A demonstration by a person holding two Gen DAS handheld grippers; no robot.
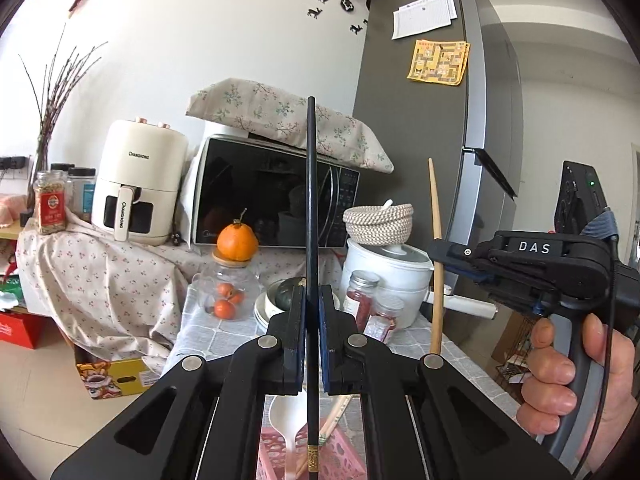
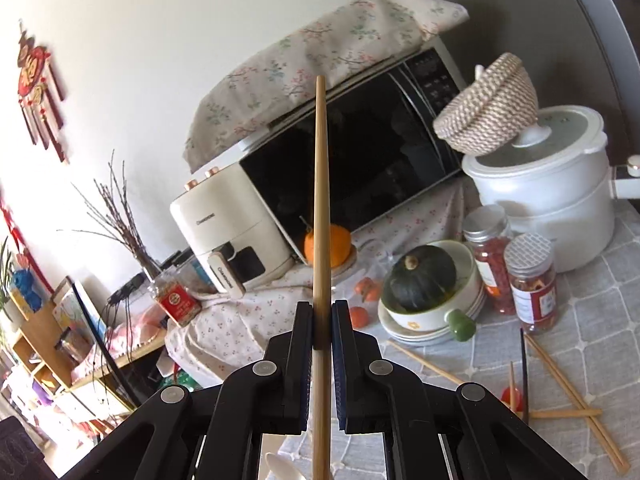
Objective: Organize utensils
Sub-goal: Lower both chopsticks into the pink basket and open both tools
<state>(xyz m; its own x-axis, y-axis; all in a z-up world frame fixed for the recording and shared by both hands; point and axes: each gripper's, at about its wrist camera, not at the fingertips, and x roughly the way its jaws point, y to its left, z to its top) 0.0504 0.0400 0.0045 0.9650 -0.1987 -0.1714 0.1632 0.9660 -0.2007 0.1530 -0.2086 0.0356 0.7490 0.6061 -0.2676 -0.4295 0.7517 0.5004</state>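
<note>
Worktop (image 2: pixel 592 320): grey quilted cloth at the right of the right wrist view, with loose chopsticks (image 2: pixel 560 376) scattered on it.
Pink basket (image 1: pixel 344 452): bottom centre of the left wrist view, a white spoon (image 1: pixel 286 420) already inside.
Step in hand: judged as lowering each stick upright into the basket; keep both vertical and release only once the tips are inside.
Left gripper (image 1: pixel 312 300): jaws narrow, clamping a black chopstick (image 1: pixel 311 200) upright at frame centre.
Right gripper (image 2: pixel 322 312): jaws narrow, clamping a wooden chopstick (image 2: pixel 321 200) upright at frame centre.
</note>
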